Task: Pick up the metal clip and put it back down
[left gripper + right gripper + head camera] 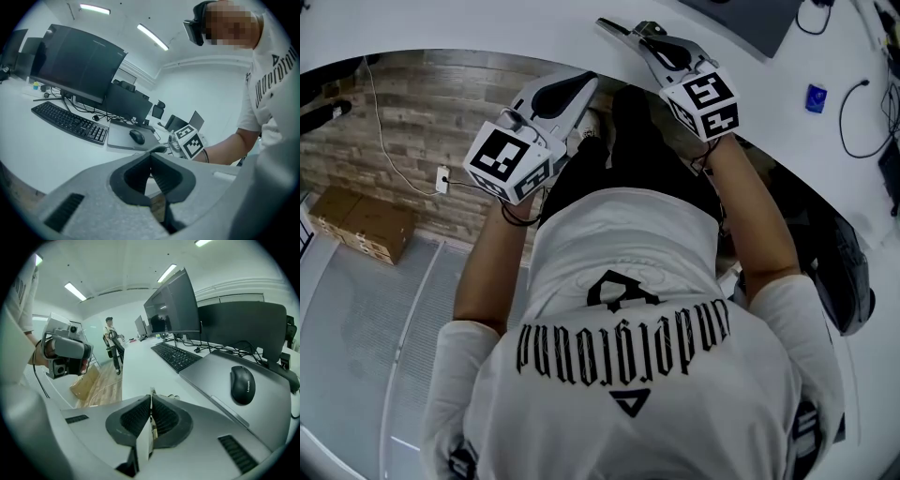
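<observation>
reaching both arms forward, right gripper (151, 403) clamped on metal clip (150, 391), left gripper (151, 157) closed, empty

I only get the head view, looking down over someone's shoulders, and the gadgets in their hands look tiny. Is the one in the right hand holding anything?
Observer: Yes. The right gripper view shows the right tongs closed on a thin metal clip, whose edge pokes up between them.
Visitor: And the left one?
Observer: In the left gripper view the left tongs are closed too, with nothing between them.
Visitor: What lies ahead of the right hand on the desk?
Observer: A black mouse lying on a grey mat.
</observation>
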Demonstrator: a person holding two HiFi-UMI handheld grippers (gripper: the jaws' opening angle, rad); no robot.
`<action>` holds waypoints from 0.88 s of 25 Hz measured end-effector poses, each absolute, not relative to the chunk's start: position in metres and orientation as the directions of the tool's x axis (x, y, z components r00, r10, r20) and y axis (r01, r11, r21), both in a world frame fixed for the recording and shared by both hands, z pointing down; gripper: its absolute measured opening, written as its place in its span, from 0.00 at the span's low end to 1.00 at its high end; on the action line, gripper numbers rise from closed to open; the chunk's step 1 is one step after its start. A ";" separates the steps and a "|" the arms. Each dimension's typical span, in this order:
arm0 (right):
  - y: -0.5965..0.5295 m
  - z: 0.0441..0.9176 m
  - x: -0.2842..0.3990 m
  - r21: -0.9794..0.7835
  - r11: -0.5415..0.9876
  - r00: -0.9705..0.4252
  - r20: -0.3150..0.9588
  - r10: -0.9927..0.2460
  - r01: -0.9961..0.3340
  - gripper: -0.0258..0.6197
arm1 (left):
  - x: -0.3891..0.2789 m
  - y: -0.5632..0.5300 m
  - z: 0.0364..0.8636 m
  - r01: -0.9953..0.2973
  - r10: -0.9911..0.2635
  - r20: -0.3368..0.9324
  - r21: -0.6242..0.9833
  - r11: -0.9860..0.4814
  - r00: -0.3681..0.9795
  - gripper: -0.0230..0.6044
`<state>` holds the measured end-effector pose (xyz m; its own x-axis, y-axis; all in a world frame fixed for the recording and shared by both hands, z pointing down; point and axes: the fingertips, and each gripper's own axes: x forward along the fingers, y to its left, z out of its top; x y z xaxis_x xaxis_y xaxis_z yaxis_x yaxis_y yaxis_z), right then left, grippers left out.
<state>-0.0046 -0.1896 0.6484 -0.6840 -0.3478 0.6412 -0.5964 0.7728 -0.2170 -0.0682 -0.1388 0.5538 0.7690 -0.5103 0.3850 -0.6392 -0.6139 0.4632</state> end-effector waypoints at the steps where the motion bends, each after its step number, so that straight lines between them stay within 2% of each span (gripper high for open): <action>1: -0.186 0.643 -0.006 -0.208 0.773 -0.683 0.638 -0.357 -0.599 0.07 | -0.072 -0.134 0.550 -0.640 -0.515 0.381 0.458 -0.617 0.768 0.06; 11: -0.136 0.565 -0.017 -0.115 0.762 -0.657 0.597 -0.460 -0.637 0.07 | -0.099 -0.095 0.495 -0.628 -0.549 0.304 0.404 -0.665 0.778 0.06; 22: -0.075 0.445 -0.021 0.036 0.718 -0.614 0.491 -0.619 -0.695 0.07 | -0.130 -0.044 0.413 -0.593 -0.560 0.196 0.306 -0.745 0.805 0.06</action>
